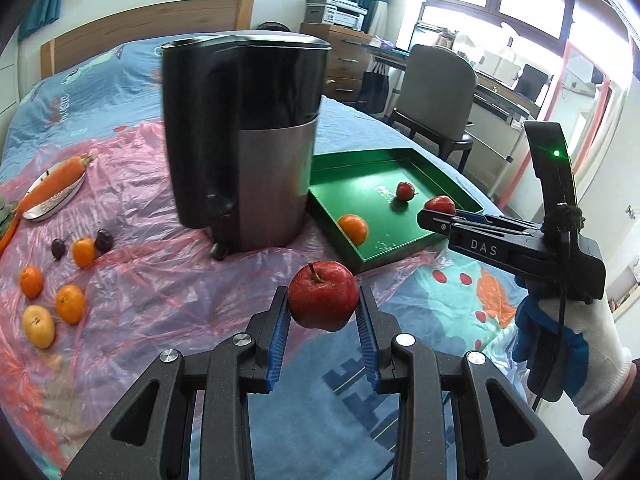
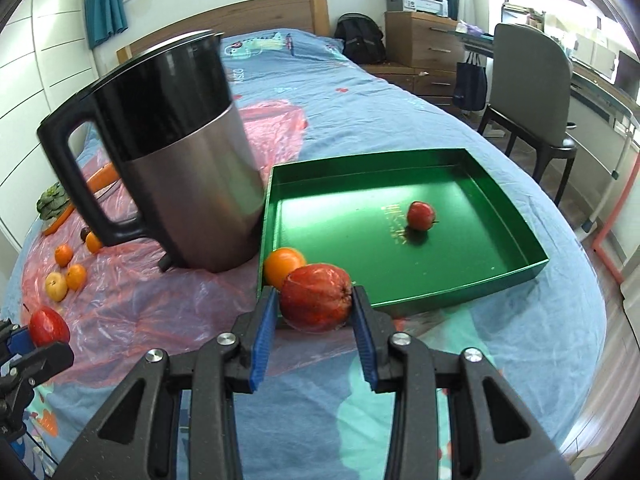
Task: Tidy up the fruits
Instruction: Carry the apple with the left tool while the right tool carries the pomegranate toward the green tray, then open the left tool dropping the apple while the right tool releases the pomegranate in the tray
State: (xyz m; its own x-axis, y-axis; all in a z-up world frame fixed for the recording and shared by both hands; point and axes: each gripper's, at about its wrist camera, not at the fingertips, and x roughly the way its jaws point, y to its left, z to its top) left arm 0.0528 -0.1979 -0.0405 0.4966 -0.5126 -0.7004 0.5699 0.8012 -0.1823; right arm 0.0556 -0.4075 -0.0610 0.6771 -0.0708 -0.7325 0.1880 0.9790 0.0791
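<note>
A red apple (image 1: pixel 323 298) is clamped between the blue pads of the left gripper (image 1: pixel 324 312), above the bed (image 1: pixel 448 320). A second red fruit (image 2: pixel 316 298) is clasped by the right gripper (image 2: pixel 314 304), at the near left corner of the green tray (image 2: pixel 520 236). 1 orange (image 2: pixel 282 266) and 1 small red fruit (image 2: pixel 420 215) are seen inside the tray. A kettle (image 2: pixel 180 168) is stood just beside the tray's left edge.

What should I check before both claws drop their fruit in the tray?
1. Left claw shut on apple: ok.
2. Right claw shut on red fruit: ok.
3. Tray has bare floor for two more: ok.
4. Orange in tray's near corner, close to the right claw's path: not ok.
5. Kettle beside tray, touching or not: cannot tell.
</note>
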